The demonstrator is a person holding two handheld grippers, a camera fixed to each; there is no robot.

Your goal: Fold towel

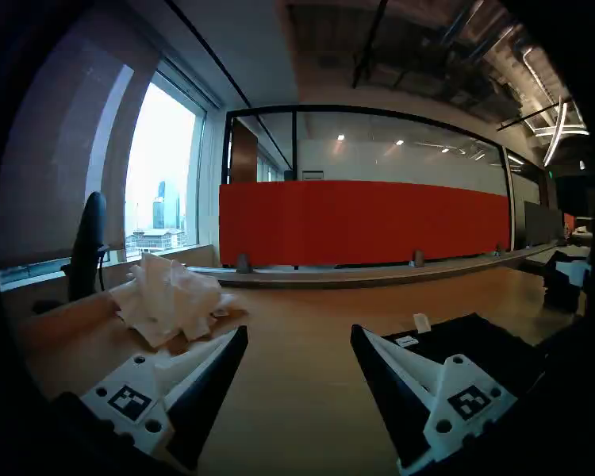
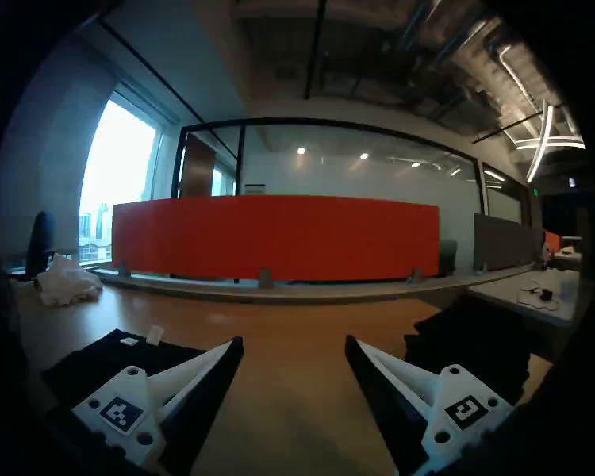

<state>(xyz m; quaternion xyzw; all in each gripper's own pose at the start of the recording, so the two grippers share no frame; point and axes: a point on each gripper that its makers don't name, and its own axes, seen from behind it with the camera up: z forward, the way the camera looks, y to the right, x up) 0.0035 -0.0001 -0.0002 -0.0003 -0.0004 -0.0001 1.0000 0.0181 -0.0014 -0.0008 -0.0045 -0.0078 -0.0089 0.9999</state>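
Left tool (image 1: 297,328) and right tool (image 2: 293,339) both gape wide, gripping nothing; black towel (image 1: 488,337) lies near the left one

No legible text, label or number anywhere

both views low over desk (image 1: 297,381) | facing red partition (image 1: 361,222) | shared: partition, desk
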